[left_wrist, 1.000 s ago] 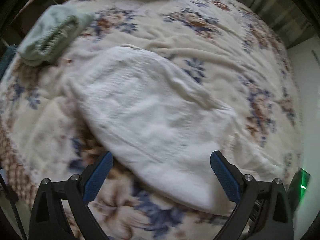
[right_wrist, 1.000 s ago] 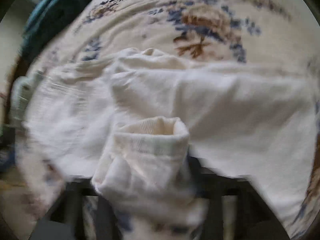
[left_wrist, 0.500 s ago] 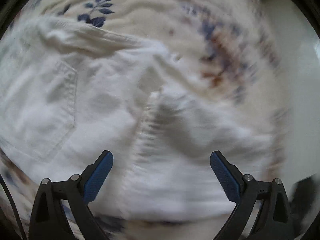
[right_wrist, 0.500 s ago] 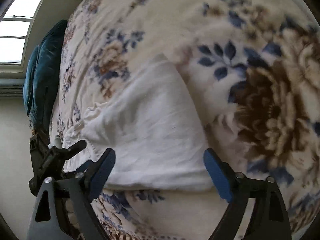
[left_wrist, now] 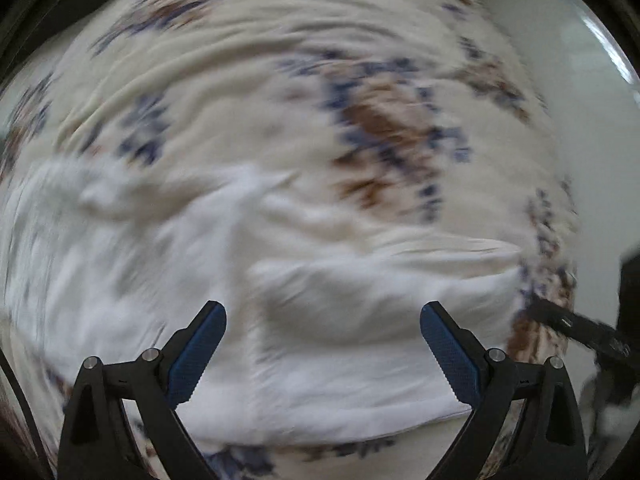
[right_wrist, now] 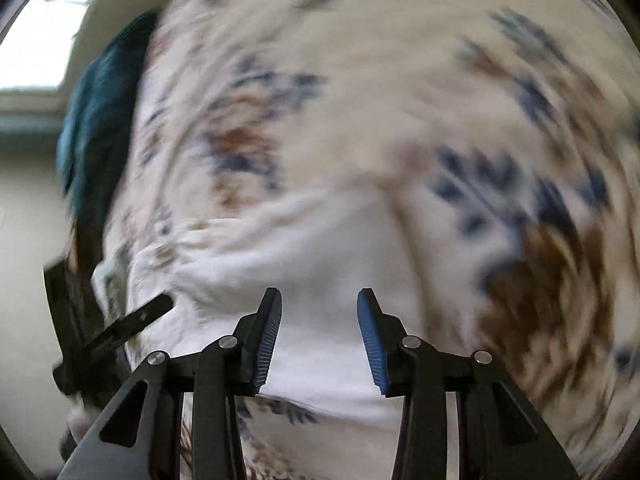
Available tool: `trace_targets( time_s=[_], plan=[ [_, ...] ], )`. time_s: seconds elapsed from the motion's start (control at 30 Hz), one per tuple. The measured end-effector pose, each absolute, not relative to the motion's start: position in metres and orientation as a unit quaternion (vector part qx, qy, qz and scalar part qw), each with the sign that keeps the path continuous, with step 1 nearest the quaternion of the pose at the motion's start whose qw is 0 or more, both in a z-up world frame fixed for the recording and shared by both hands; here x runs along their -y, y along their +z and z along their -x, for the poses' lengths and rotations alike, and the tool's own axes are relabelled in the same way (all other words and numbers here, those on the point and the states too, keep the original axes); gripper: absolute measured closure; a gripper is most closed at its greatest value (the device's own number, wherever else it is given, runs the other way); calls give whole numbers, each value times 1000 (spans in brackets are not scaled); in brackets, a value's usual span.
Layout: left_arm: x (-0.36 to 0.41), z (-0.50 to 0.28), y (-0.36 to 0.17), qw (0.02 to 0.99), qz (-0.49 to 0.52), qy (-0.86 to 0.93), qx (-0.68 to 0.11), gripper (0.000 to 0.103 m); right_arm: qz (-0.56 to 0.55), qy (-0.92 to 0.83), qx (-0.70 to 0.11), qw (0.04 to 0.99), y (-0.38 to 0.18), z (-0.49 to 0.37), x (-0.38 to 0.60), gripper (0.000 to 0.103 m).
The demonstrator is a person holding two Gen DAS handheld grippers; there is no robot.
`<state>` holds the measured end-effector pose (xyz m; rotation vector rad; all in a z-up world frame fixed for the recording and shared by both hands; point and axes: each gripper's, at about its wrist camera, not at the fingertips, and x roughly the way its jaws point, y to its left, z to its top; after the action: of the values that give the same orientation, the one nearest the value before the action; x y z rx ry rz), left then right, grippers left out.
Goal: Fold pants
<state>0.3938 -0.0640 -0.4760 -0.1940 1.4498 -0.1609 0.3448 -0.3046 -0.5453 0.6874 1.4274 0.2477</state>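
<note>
A floral blanket point(left_wrist: 360, 80) covers the bed, teal cloth point(right_wrist: 100, 120) at its edge.

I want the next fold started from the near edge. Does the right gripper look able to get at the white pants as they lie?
Probably yes. The right gripper is open with the white pants spread directly ahead on the floral blanket; nothing lies between them. Blur hides the exact gap.

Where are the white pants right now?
The white pants lie spread on the flowery blanket, low in both wrist views, just ahead of the open left gripper and right gripper. Neither gripper holds them.
</note>
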Motion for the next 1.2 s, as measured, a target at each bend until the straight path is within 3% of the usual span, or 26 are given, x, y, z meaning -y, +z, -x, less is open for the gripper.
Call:
trace_targets(
  time_s=[0.1,0.2,0.47,0.5,0.53,0.57,0.63,0.73,1.1,1.2],
  plan=[
    [90,-410,-484,718,100,-126,-677,4,-234,153,-654,703,-537,-387,282,60],
    [107,-419,-495,709,70,-133,-689,4,-87,255,-676,686,-527,-416,238,61],
    [78,-410,-503,724,97,-80,-678,4,242,397,-686,560,-554,-401,168,61],
    [77,-407,-501,727,102,-74,-675,4,250,399,-687,553,-559,-401,165,65],
    [77,-405,-501,728,107,-72,-674,4,258,400,-688,547,-564,-402,163,80],
    [75,-404,-500,730,107,-66,-672,4,269,396,-688,546,-567,-403,162,85],
    [77,-404,-501,734,102,-62,-668,4,239,390,-698,551,-567,-411,165,93],
    [76,-410,-507,735,110,-58,-666,4,195,366,-701,580,-565,-429,175,94],
    [53,-413,-490,739,138,-40,-658,4,-29,297,-739,604,-555,-448,251,88],
    [52,-410,-506,730,120,-27,-672,4,-86,293,-747,591,-554,-453,273,88]
  ],
)
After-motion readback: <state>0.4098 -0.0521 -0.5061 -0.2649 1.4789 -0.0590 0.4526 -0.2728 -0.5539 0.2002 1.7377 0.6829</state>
